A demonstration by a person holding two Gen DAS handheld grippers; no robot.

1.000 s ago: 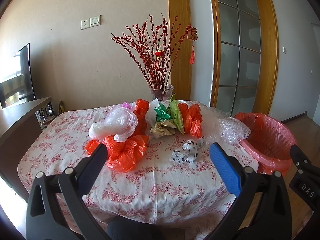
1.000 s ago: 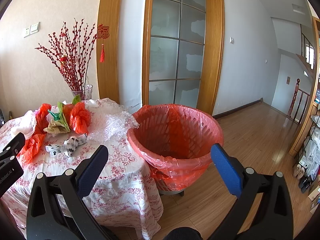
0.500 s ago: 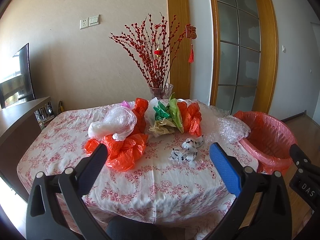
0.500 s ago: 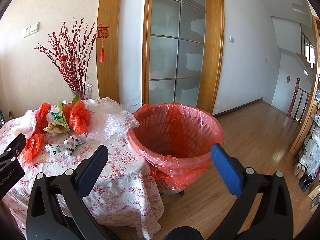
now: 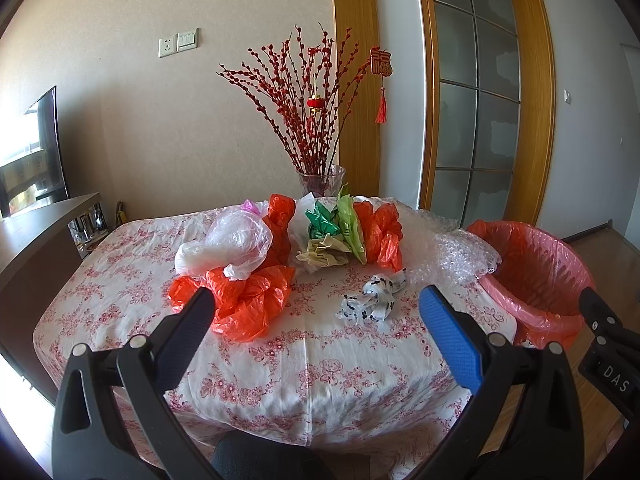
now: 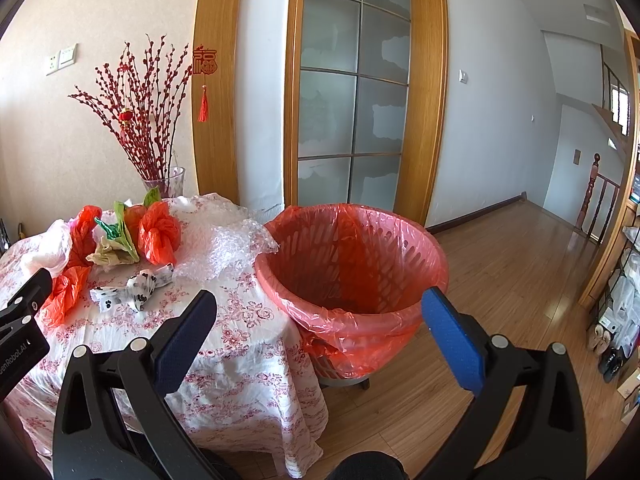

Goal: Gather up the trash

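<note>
While nothing is yet held, we record:
Left gripper [image 5: 314,306]: jaws apart, empty; orange bag [image 5: 244,300] ahead-left, nearest.
Right gripper [image 6: 318,306]: jaws apart, empty, facing bin [image 6: 352,264].

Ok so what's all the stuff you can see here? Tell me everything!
Orange bags: at least three, crumpled, on the table.
Clear bag: one, whitish, on the front orange bag.
Green wrappers: a bunch, mid-table.
Beige paper: one wad, below the green.
Spotted wrapper: one, black and white, near front.
Bubble wrap: one clear sheet, table's right edge.
Bin: one, orange liner, on the floor beside the table.
Vase: one, glass, red branches, at the back.
Tablecloth: one, white with pink flowers.
Left gripper: open, empty.
Right gripper: open, empty.
</note>
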